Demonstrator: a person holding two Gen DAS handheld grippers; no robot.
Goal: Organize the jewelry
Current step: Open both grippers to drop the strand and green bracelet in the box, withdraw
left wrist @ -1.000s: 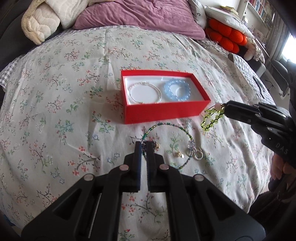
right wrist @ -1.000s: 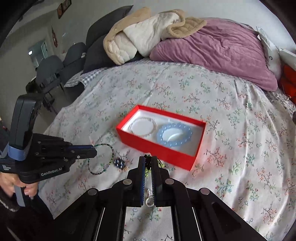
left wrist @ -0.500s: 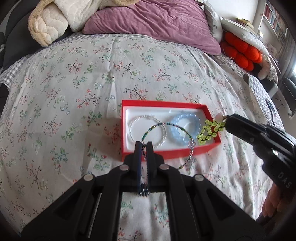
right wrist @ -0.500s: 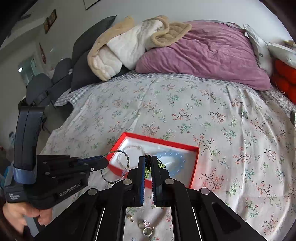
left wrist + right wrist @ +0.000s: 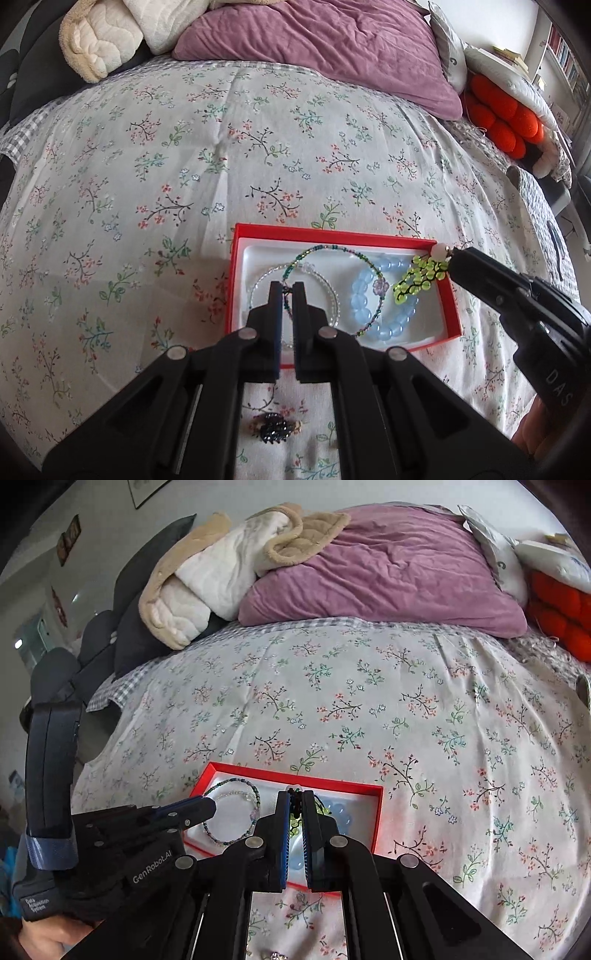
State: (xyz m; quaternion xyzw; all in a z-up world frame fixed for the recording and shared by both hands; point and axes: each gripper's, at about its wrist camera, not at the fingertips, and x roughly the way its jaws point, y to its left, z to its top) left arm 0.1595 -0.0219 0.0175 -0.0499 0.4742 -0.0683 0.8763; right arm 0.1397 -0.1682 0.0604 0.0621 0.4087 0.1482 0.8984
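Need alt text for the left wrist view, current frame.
The left hand-held gripper holds a thin green beaded bracelet over an open red box on a floral bedspread. The right hand-held gripper dangles a lime-green bead cluster above a blue bead bracelet in the box.

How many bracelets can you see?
4. A clear one and a blue one lie in the red box. The left tongs hold a green one; the right tongs a yellow one.
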